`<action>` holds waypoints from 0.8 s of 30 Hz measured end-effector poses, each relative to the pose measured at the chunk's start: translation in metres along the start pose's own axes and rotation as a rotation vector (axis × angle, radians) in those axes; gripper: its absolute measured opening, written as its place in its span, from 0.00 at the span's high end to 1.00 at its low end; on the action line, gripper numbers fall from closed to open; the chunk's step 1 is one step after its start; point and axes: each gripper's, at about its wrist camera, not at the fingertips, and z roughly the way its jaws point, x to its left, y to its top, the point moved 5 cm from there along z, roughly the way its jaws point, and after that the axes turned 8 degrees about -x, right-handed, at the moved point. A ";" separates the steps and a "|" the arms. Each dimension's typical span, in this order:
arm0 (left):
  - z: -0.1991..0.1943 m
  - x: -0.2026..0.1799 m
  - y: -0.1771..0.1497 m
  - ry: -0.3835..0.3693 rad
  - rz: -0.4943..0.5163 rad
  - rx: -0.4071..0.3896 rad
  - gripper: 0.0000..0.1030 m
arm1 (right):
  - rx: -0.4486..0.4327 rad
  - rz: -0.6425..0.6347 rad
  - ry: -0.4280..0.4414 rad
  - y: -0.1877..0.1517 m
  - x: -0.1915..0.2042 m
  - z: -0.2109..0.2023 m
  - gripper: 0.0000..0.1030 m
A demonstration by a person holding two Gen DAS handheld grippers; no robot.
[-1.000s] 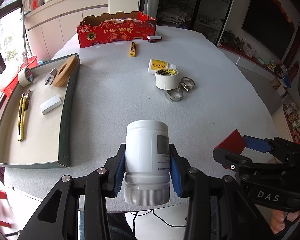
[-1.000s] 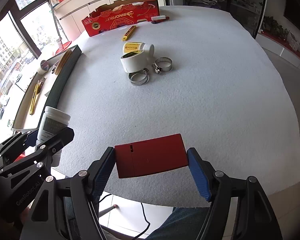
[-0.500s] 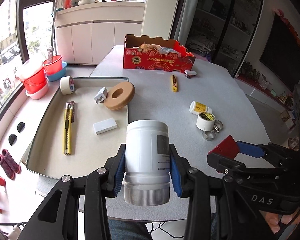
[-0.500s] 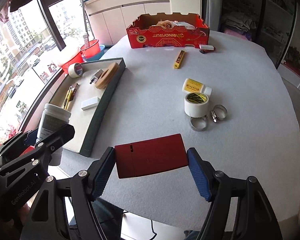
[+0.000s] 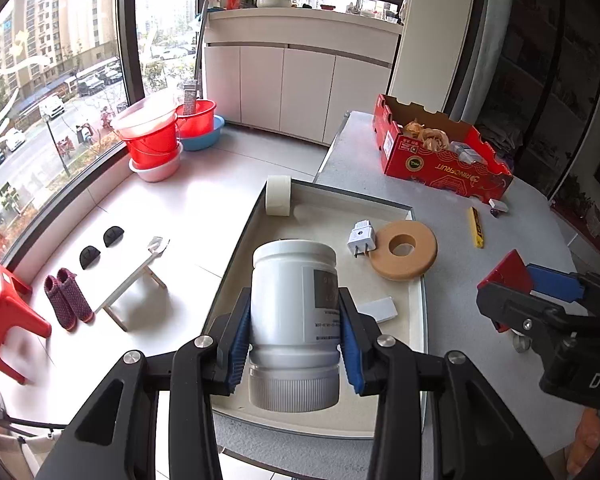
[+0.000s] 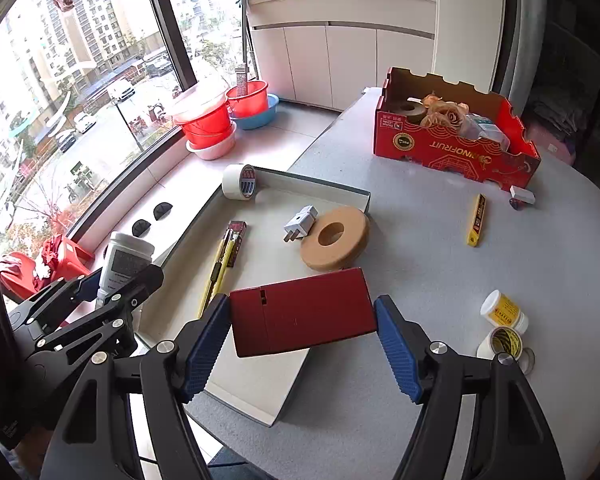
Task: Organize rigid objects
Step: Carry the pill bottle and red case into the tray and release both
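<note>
My left gripper (image 5: 294, 336) is shut on a white plastic jar (image 5: 294, 300), held lid toward the camera above the near end of the grey-rimmed tray (image 5: 418, 320). The jar also shows in the right wrist view (image 6: 126, 260). My right gripper (image 6: 302, 340) is shut on a dark red flat box (image 6: 302, 316), held above the tray's right rim (image 6: 296, 380). In the tray lie a tan foam ring (image 6: 334, 238), a white plug (image 6: 300, 222), a yellow utility knife (image 6: 222, 258), a white tape roll (image 6: 240, 182) and a small white block (image 5: 380, 308).
On the grey table (image 6: 440, 280) lie a yellow cutter (image 6: 476, 220), a yellow-labelled bottle (image 6: 504, 312), a tape roll (image 6: 500, 344) and a red carton (image 6: 452, 140) with oddments. Left of the table is floor with red basins (image 5: 156, 140), a stool and slippers.
Both grippers have risen and swung left with their loads. The view has moved from the table's middle to above the tray and the floor beside it.
</note>
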 end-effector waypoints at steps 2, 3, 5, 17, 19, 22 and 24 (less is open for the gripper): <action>0.008 0.005 -0.001 0.013 -0.004 0.013 0.58 | 0.013 -0.013 0.008 0.003 0.007 0.009 0.29; 0.013 0.007 -0.002 0.018 -0.006 0.021 0.58 | 0.020 -0.016 0.011 0.004 0.010 0.014 0.29; 0.020 0.010 -0.004 0.026 -0.010 0.036 0.59 | 0.036 -0.019 0.015 0.003 0.013 0.023 0.29; 0.054 0.008 -0.019 0.043 -0.009 0.107 0.59 | 0.109 -0.012 0.012 -0.007 0.011 0.060 0.28; 0.056 0.007 -0.019 0.045 -0.003 0.110 0.59 | 0.115 -0.010 0.012 -0.007 0.010 0.064 0.28; 0.061 0.006 -0.020 0.048 0.001 0.117 0.59 | 0.122 -0.010 0.012 -0.006 0.010 0.069 0.28; 0.063 0.006 -0.020 0.052 0.003 0.120 0.59 | 0.126 -0.011 0.012 -0.005 0.011 0.072 0.28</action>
